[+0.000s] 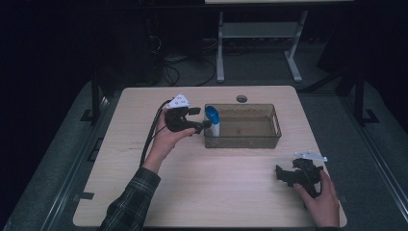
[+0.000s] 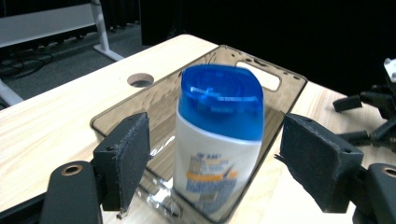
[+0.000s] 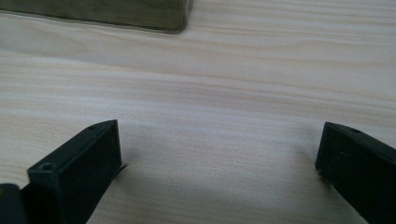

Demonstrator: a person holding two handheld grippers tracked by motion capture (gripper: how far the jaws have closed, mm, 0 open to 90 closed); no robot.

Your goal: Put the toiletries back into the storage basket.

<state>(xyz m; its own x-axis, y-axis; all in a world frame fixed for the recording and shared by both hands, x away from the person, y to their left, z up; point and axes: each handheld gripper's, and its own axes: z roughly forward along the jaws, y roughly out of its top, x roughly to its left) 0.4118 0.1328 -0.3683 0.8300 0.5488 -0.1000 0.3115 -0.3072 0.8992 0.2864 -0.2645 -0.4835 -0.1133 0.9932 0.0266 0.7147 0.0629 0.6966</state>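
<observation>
While the bottle (image 2: 219, 140) stands, apparently unclamped, at the bin's (image 1: 269, 139) left end between the left gripper's (image 1: 204, 118) open jaws, withdraw straight back; right gripper (image 1: 284, 174) idle, jaws apart, near right.

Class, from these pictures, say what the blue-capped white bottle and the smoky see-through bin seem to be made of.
Blue-capped white bottle: likely plastic; glossy cap, opaque body with a printed label.
Smoky see-through bin: probably tinted clear plastic; wood grain shows through its shiny walls.

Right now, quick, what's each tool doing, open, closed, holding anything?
Left tool: open, jaws either side of the blue-capped bottle, not clamped on it.
Right tool: open, holding nothing, over the table.
</observation>
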